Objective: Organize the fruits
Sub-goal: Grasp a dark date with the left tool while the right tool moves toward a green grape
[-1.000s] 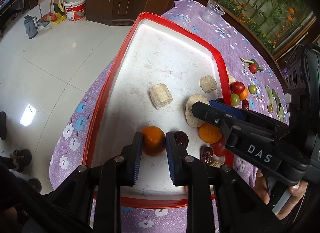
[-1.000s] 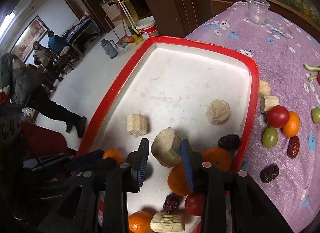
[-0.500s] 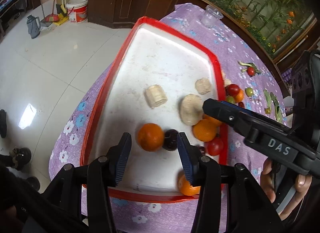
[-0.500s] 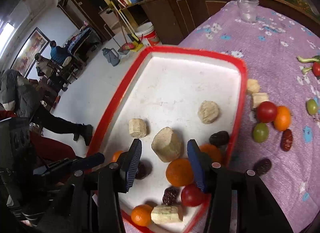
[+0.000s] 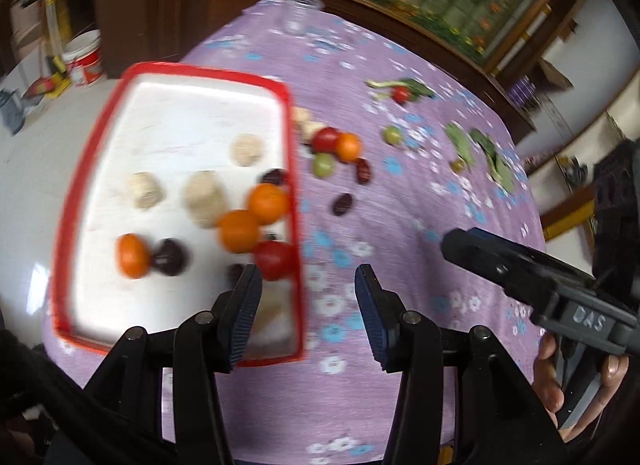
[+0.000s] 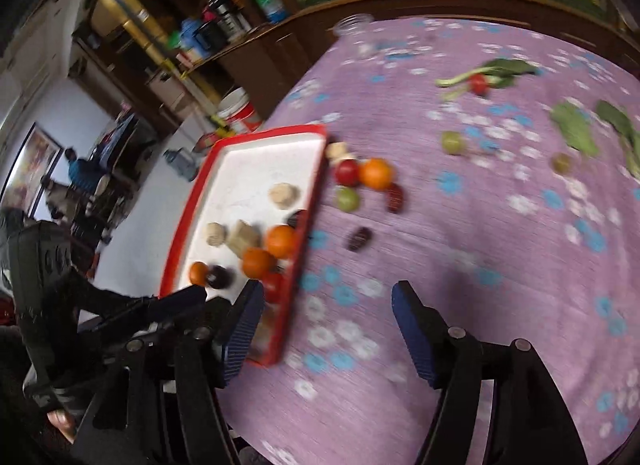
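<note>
We see the left tongs (image 5: 308, 305) with jaws parted about halfway and nothing between the pads; below the gap lies only the purple flowered cloth of the counter (image 5: 400, 201). The right tongs (image 6: 328, 321) are empty as well, and their jaws are opening over bare cloth. The red-rimmed tray (image 5: 294, 169) lies ahead and to the left of both tongs, its right rim just beside the left finger of each. Inside it we count three oranges, a red tomato (image 5: 276, 259), dark dates and pale cut pieces; the picture is blurred, so finer detail cannot be told. Outside the tray, ahead of the tongs, a loose group (image 6: 360, 181) rests on the cloth: a red tomato, an orange, a green fruit and dates. Leafy greens (image 6: 576, 129) lie farther ahead to the right.
</note>
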